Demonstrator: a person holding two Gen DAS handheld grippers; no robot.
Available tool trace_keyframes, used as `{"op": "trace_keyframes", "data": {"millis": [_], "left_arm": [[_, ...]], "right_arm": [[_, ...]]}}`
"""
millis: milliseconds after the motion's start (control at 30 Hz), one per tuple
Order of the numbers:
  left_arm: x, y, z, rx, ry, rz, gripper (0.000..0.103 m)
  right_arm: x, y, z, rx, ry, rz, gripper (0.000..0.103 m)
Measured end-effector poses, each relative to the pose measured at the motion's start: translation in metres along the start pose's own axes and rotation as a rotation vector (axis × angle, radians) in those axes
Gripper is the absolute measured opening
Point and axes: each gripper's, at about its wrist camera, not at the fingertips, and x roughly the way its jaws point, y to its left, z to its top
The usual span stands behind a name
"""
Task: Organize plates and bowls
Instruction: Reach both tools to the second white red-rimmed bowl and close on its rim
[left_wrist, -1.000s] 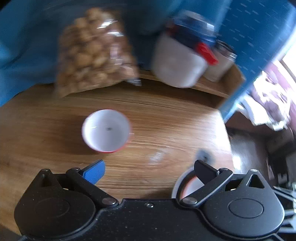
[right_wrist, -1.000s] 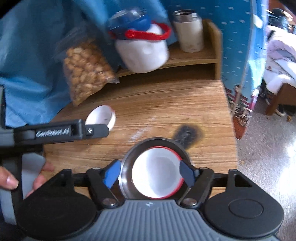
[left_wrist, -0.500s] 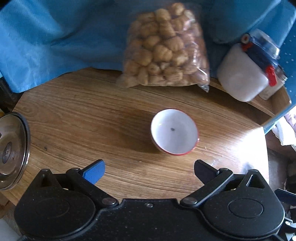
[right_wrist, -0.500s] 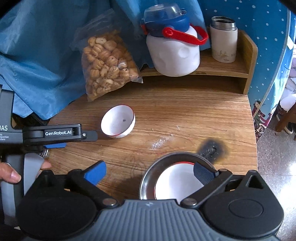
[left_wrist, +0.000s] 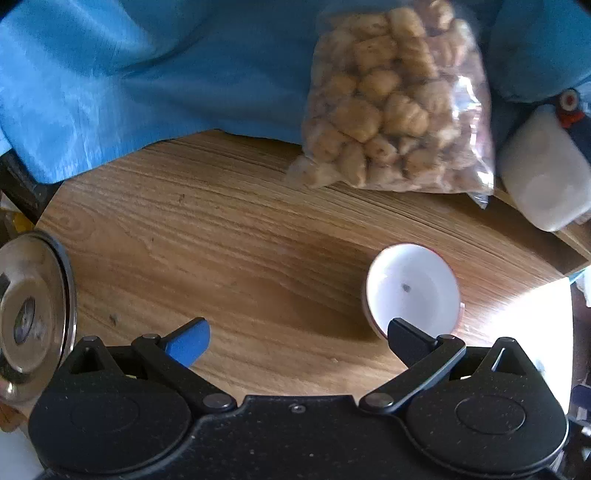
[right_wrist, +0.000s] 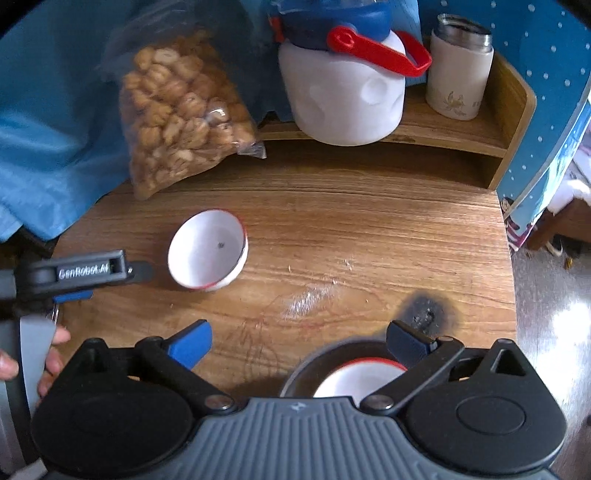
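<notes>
- Holding my left fingers (left_wrist: 295, 343) spread wide over bare worktop (left_wrist: 229, 258), I grip nothing with them.
- Just past my left hand's right-side fingertip (left_wrist: 404, 338) sits the loose white bowl (left_wrist: 412, 290), upright, red-rimmed, off-centre from the gap.
- My right fingers (right_wrist: 295, 341) also gape empty; the steel plate (right_wrist: 306, 369) carrying a second bowl (right_wrist: 354, 376) lies under their right tip.
- My left hand looks nearer the loose bowl; it round, so no axis matters.

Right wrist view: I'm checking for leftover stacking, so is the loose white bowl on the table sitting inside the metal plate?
No, the white bowl stands alone on the bare wooden table, apart from the metal plate, which holds another bowl.
</notes>
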Motion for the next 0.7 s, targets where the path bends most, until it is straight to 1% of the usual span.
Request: {"op": "trace_keyframes", "data": {"millis": [133, 200, 267, 433, 567, 633, 700], "left_arm": [[0.014, 0.003, 0.007, 0.027, 0.0, 0.012, 0.102], [0.018, 0.003, 0.007, 0.041, -0.007, 0.011, 0.102], [0.023, 0.003, 0.007, 0.053, -0.011, -0.01, 0.102], [0.03, 0.003, 0.006, 0.058, -0.034, -0.075, 0.102], [0.036, -0.004, 0.009, 0.079, -0.037, -0.049, 0.102], [0.039, -0.008, 0.01, 0.092, -0.033, -0.046, 0.102], [0.042, -0.009, 0.013, 0.105, -0.028, -0.044, 0.102]], "right_arm": [[0.02, 0.003, 0.014, -0.015, 0.016, -0.044, 0.103], [0.03, 0.004, 0.02, -0.028, 0.035, -0.041, 0.103], [0.039, 0.005, 0.026, -0.044, 0.051, -0.033, 0.102], [0.052, 0.013, 0.039, -0.127, 0.039, -0.025, 0.102], [0.062, 0.017, 0.047, -0.129, 0.053, -0.028, 0.102], [0.066, 0.019, 0.05, -0.135, 0.06, -0.043, 0.102], [0.068, 0.02, 0.051, -0.141, 0.056, -0.034, 0.102]]}}
